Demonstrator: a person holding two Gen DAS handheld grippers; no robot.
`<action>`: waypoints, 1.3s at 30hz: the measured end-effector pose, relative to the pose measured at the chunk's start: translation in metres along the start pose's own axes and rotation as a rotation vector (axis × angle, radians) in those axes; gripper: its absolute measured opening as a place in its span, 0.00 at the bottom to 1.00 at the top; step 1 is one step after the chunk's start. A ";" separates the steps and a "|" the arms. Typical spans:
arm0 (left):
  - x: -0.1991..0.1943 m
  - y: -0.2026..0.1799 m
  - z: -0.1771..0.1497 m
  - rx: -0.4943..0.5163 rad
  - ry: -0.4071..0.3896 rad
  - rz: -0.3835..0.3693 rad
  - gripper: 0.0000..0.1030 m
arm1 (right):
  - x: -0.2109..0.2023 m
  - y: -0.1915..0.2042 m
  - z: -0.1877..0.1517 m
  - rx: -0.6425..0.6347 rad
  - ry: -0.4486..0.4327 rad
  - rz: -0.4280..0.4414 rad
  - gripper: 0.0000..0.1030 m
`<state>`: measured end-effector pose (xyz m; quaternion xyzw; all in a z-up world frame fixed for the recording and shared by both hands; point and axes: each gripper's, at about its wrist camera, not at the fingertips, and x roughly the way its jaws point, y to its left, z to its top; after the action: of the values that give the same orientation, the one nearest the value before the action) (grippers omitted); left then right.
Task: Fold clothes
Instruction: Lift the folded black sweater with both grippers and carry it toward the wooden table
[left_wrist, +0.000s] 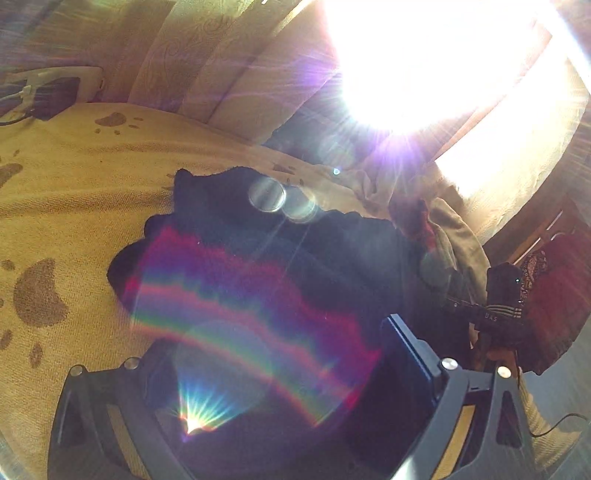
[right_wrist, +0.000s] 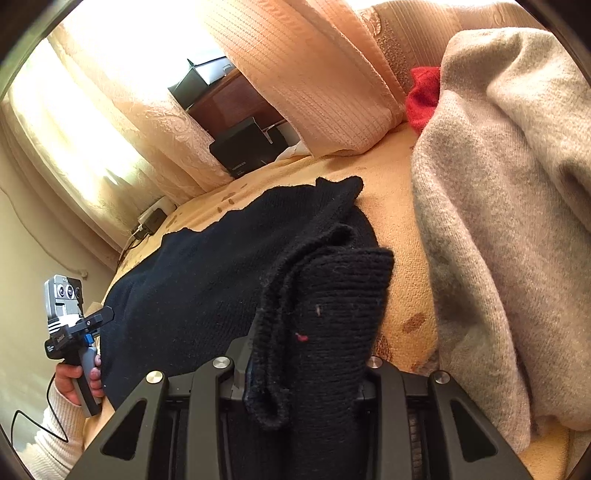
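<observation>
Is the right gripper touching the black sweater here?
Touching. The right wrist view shows the black sweater bunched between the right gripper fingers, draped over them.

The black sweater (right_wrist: 207, 280) is a matt, ribbed knit with a little lint on it. Under it the yellow bedspread (right_wrist: 399, 221) looks like nubby terry cloth. Right of the sweater lies a fuzzy, felted grey woollen garment (right_wrist: 509, 206). The right gripper (right_wrist: 306, 373) has matt black plastic arms with shiny metal bolts (right_wrist: 221, 362).

Right gripper (right_wrist: 306, 373) jaws clamped, left gripper (right_wrist: 79, 325) gripped by hand (right_wrist: 79, 376)
</observation>
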<state>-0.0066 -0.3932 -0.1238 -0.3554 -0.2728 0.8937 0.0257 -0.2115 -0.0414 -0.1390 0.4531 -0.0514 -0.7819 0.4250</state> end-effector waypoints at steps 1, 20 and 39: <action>-0.001 -0.003 -0.002 0.008 0.001 0.026 0.88 | 0.000 0.000 0.000 -0.001 0.000 0.001 0.34; -0.038 -0.028 0.000 0.012 -0.078 0.190 0.25 | -0.010 0.032 0.000 -0.133 -0.062 -0.127 0.28; -0.152 -0.064 0.008 0.025 -0.214 0.163 0.25 | -0.067 0.132 0.027 -0.324 -0.191 -0.038 0.27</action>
<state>0.0920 -0.3795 0.0081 -0.2786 -0.2330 0.9289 -0.0719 -0.1350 -0.0851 -0.0173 0.3033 0.0434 -0.8274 0.4706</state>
